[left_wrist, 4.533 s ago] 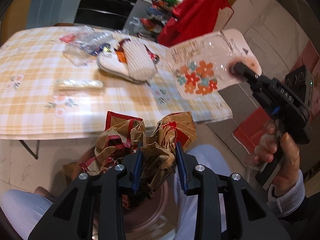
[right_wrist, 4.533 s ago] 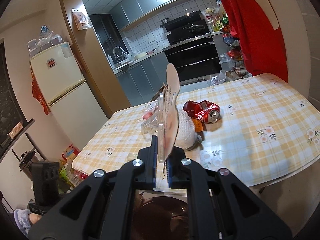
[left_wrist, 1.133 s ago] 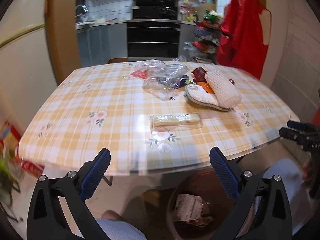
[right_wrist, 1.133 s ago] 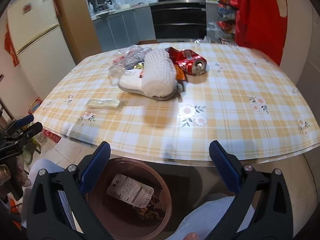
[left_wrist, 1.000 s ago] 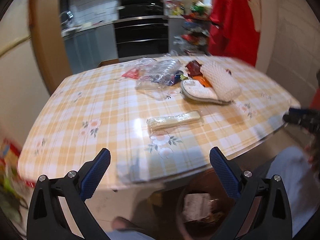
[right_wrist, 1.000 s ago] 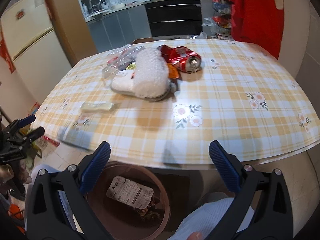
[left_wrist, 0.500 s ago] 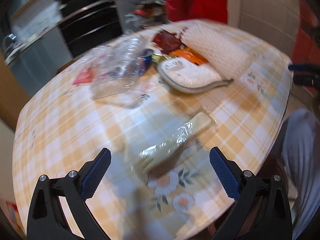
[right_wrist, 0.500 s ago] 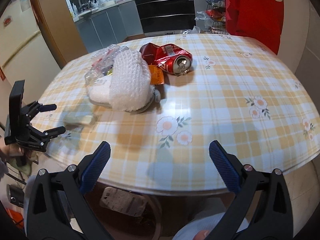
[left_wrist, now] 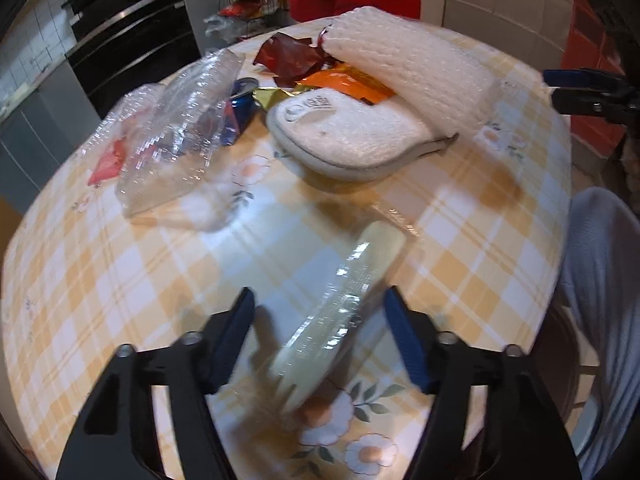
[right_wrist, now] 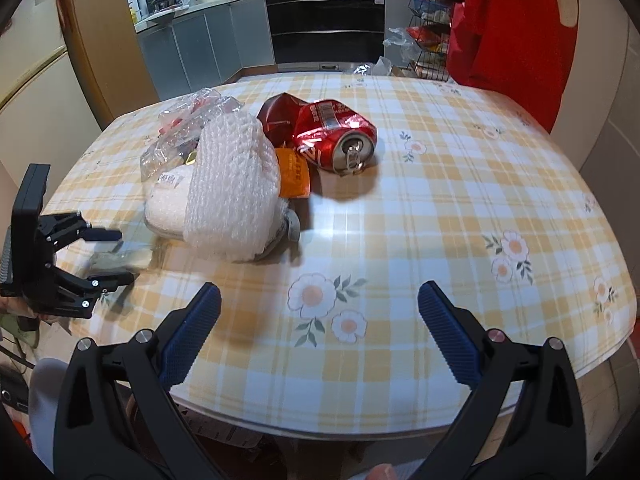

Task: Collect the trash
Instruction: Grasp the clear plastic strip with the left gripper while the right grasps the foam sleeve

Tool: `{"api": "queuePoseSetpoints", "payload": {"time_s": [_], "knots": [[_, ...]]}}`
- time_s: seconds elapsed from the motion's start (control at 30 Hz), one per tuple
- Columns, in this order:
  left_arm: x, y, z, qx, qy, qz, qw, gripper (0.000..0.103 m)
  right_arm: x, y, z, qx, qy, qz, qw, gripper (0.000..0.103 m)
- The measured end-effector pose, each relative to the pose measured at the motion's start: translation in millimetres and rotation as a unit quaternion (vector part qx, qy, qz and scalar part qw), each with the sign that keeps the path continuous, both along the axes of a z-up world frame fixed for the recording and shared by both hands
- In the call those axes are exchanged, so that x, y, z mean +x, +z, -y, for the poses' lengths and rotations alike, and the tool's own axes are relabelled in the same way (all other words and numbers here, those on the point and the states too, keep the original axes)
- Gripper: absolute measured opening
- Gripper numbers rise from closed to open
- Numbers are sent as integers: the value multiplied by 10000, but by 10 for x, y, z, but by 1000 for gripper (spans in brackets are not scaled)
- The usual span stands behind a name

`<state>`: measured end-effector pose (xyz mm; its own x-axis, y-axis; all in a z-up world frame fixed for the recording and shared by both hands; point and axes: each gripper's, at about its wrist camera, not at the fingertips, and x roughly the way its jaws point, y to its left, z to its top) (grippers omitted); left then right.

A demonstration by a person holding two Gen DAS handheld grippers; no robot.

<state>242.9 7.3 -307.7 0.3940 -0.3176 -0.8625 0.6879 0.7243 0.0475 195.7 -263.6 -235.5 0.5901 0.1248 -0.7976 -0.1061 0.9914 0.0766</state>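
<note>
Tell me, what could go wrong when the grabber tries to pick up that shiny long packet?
The shiny packet lies slanted between the left gripper's open jaws, so they might pinch only its slippery film and drop it. It also sits near the table edge, so a nudge could knock it to the floor.

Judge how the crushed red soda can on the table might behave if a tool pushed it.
The crushed red soda can lies on its side, so it may roll, unevenly given its dents. Opened and crumpled, it is probably empty and light, likely skidding on the glossy tablecloth.
</note>
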Motion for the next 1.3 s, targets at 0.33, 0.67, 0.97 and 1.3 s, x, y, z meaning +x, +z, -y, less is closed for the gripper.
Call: {"api": "queuePoseSetpoints", "payload": {"time_s": [0.33,0.67,0.97,1.3], "knots": [[-207,151,-272,-750,762,-161,9941,13,257,148,-152,94,288,436,9986,93],[-499,418,-935,-2122,2969,8,9310,13,655,-4,-473,163,640,450,9968,80],[-952,559,-951,-2503,3505,211,9023,13,818,-187,-741,168,888,389,9951,70],[-1215,693,-727,-2746,3274,167,9040,13,491,47,-638,614,758,719,9926,47]]}}
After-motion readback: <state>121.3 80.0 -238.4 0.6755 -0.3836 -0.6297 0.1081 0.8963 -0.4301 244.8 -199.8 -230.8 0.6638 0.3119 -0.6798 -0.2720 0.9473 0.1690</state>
